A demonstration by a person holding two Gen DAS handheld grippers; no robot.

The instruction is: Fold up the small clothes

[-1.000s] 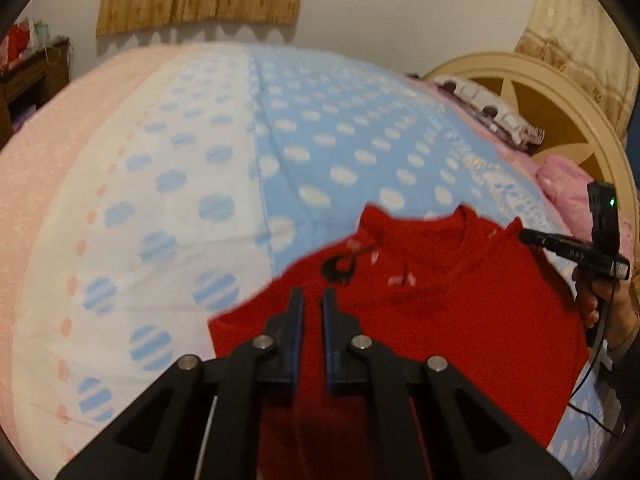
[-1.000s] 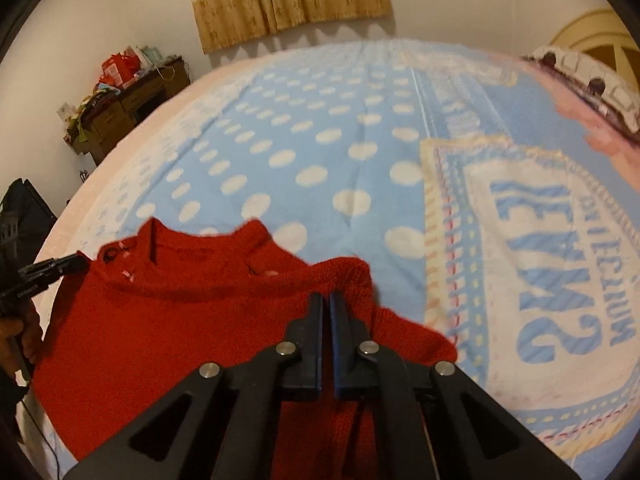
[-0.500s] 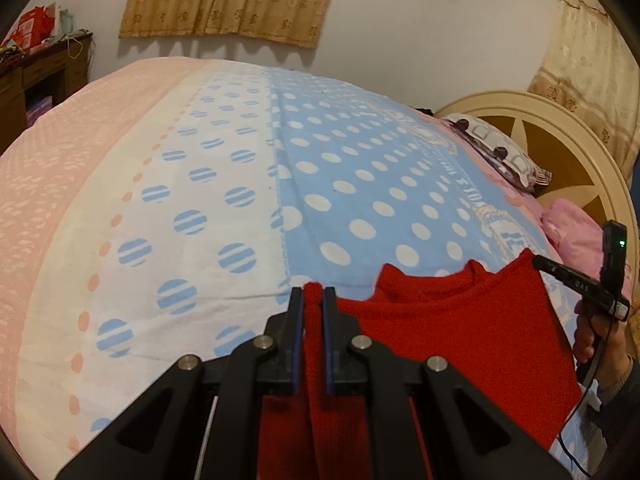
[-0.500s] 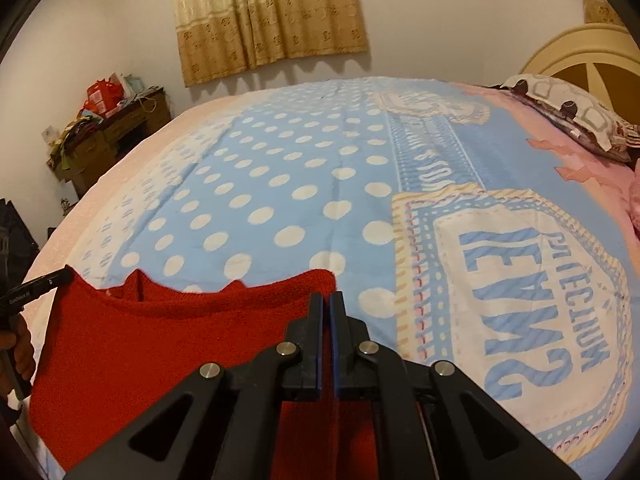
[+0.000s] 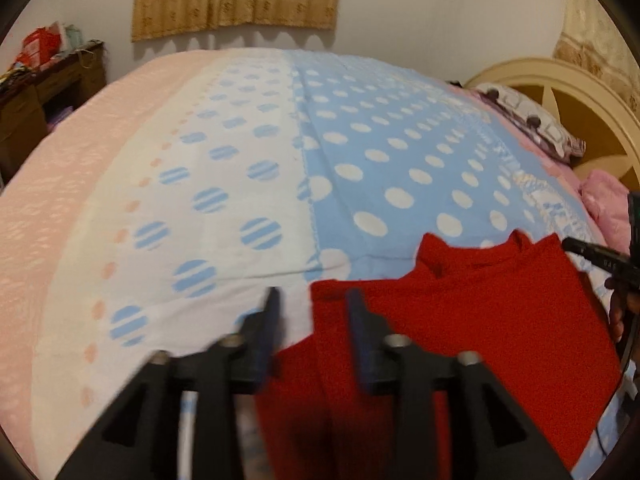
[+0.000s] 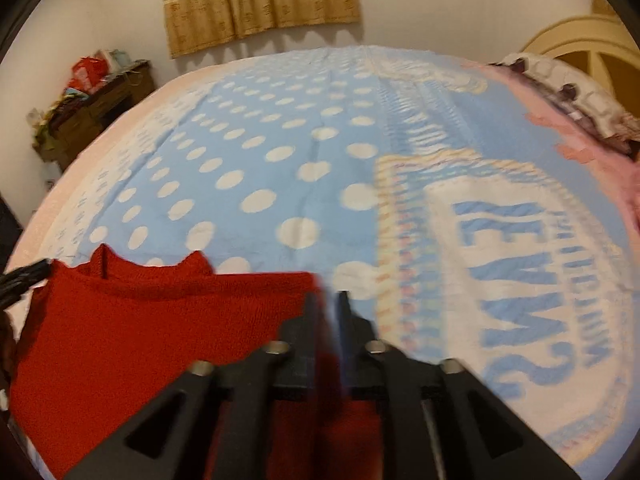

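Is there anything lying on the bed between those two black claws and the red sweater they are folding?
Nothing visible does. The red sweater lies on the bedspread right under both tools. The left gripper and right gripper have just been opening, each with a sweater corner between its parted fingers.

Left gripper (image 5: 314, 306): my jaws have just been opening; they stand apart, angled downward, cloth edge loose between them.
Right gripper (image 6: 326, 304): mine too, just opening, narrow gap, angled downward, pads blurred.
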